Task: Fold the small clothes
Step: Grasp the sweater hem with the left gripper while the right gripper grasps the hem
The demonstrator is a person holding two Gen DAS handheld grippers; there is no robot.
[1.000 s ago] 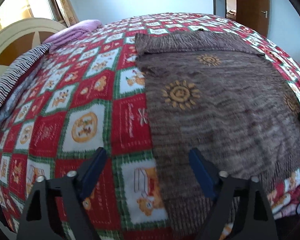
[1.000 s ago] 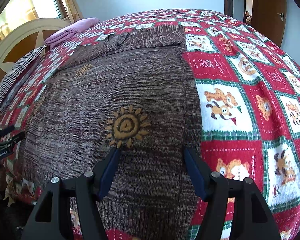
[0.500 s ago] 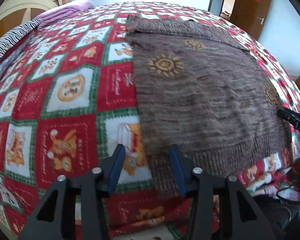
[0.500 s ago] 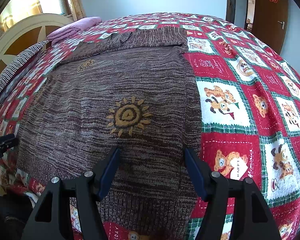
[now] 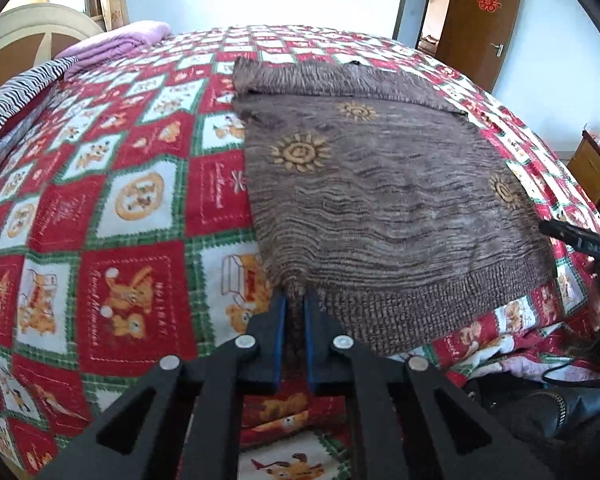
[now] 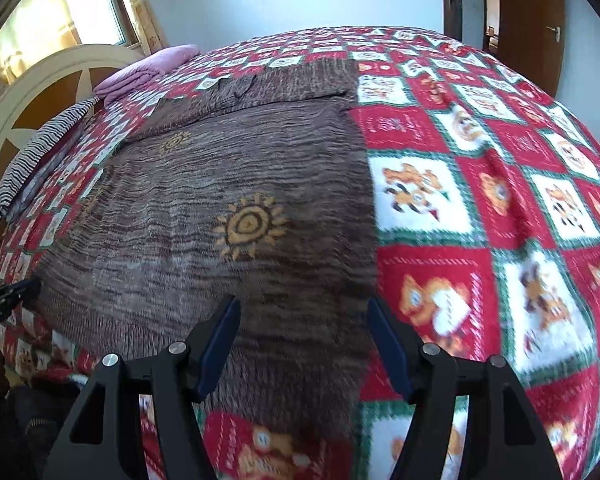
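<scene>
left tool (image 5: 295,308) just closed, pinching fabric; right tool (image 6: 303,320) jaws apart, angled down

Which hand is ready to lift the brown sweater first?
Left. The left gripper has just closed, pinching the sweater hem corner. The right gripper is open, jaws straddling the hem, gripping nothing yet.

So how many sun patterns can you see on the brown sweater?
3 in the left wrist view: one large near the sweater's left edge, one smaller nearer the collar, one by the right edge. Folded parts may hide more.
</scene>
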